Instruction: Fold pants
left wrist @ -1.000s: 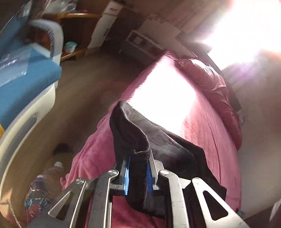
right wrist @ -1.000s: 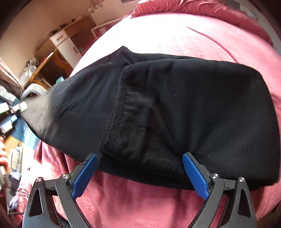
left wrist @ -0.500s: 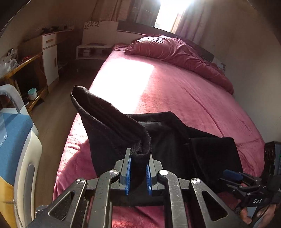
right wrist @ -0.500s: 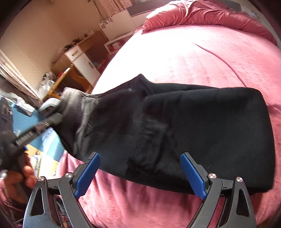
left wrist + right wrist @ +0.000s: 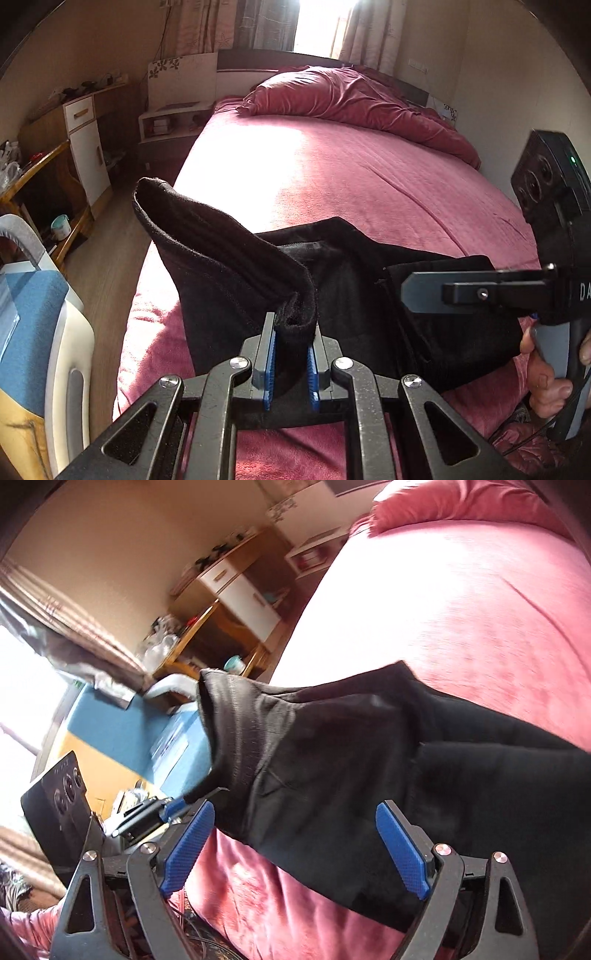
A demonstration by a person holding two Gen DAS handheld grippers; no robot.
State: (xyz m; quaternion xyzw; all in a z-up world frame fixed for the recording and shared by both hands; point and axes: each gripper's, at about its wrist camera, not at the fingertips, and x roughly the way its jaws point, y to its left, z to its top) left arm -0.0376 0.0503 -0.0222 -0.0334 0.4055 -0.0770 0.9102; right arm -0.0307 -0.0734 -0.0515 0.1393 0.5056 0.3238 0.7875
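Note:
Black pants (image 5: 354, 295) lie partly folded across the near end of a pink bed (image 5: 351, 173). My left gripper (image 5: 290, 363) is shut on one end of the pants and holds it lifted, the fabric standing up as a ridge (image 5: 207, 240). My right gripper (image 5: 295, 845) is open and empty, its blue pads (image 5: 402, 849) spread over the pants (image 5: 369, 775) close above the fabric. The right gripper also shows in the left wrist view (image 5: 421, 295), reaching in from the right over the folded part. The left gripper appears at the left in the right wrist view (image 5: 177, 806).
A rumpled pink duvet (image 5: 351, 99) lies at the head of the bed. A wooden desk and white cabinet (image 5: 85, 147) stand along the left wall. A blue and white chair (image 5: 37, 332) is at the near left. Wooden floor runs beside the bed.
My left gripper has swung round with the pants end still in it. My right gripper has moved left over the pants and tilted, still open.

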